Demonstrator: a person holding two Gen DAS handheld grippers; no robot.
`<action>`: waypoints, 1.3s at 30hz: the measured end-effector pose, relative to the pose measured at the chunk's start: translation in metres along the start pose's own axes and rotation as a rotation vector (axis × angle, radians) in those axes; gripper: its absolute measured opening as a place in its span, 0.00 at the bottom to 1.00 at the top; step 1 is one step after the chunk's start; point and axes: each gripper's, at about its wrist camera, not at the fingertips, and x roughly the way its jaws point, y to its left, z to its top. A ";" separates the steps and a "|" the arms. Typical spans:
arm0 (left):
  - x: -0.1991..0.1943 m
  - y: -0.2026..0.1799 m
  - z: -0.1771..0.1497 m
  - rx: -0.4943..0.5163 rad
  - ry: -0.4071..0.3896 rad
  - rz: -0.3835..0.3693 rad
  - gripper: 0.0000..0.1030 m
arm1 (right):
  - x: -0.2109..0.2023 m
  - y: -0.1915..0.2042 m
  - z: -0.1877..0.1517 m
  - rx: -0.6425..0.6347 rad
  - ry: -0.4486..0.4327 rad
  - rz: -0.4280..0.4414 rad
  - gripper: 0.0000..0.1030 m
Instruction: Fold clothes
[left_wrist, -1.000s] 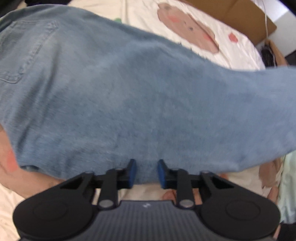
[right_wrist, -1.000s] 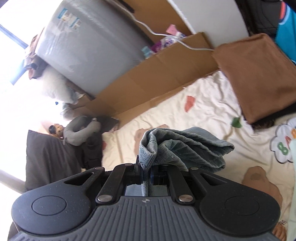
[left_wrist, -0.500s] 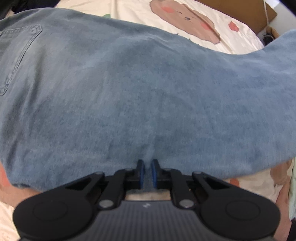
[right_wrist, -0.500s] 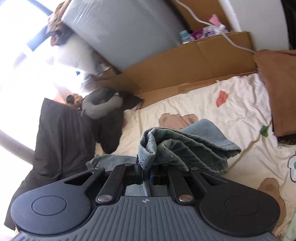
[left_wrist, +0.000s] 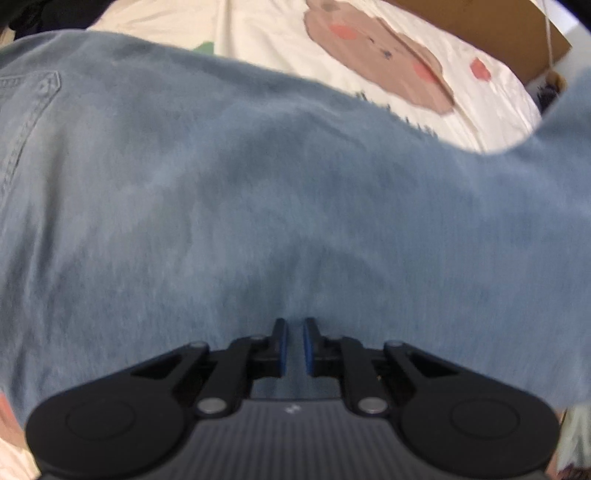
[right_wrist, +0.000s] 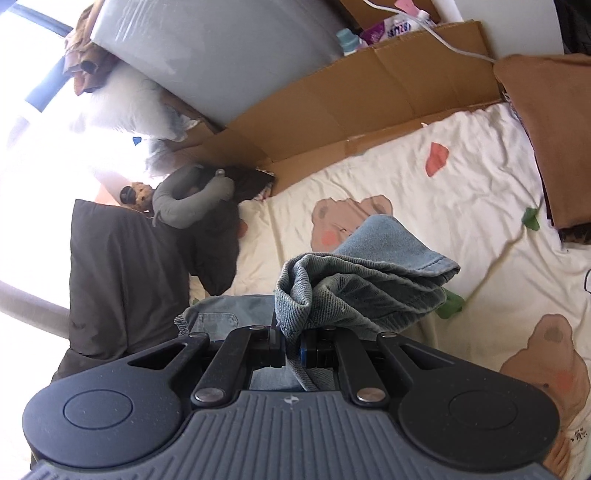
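The jeans (left_wrist: 258, 206) are spreading across the bed sheet (left_wrist: 388, 33), filling the space ahead of the left tool (left_wrist: 293, 343); its fingers are clenching the denim edge, a narrow slit showing between the blue pads (left_wrist: 282, 347); the right tool (right_wrist: 291, 345) is gripping a bunched hem of the jeans (right_wrist: 354, 280), lifted above the sheet; cardboard (right_wrist: 351, 107) and a brown cushion (right_wrist: 554, 129) are lying beyond.

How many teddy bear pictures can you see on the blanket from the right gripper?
2. One bear peeks out just behind the lifted jeans, partly covered by them. The other bear is at the right edge. More may be hidden under the jeans.
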 end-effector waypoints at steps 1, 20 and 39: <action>0.000 -0.001 0.005 0.000 -0.003 0.001 0.10 | 0.000 -0.002 0.000 0.013 0.002 0.000 0.05; 0.033 -0.032 0.106 0.040 0.004 0.006 0.12 | -0.003 -0.032 -0.004 0.103 0.035 -0.039 0.05; 0.032 -0.041 0.112 0.032 -0.038 0.034 0.25 | 0.000 -0.021 0.001 0.095 0.026 -0.024 0.05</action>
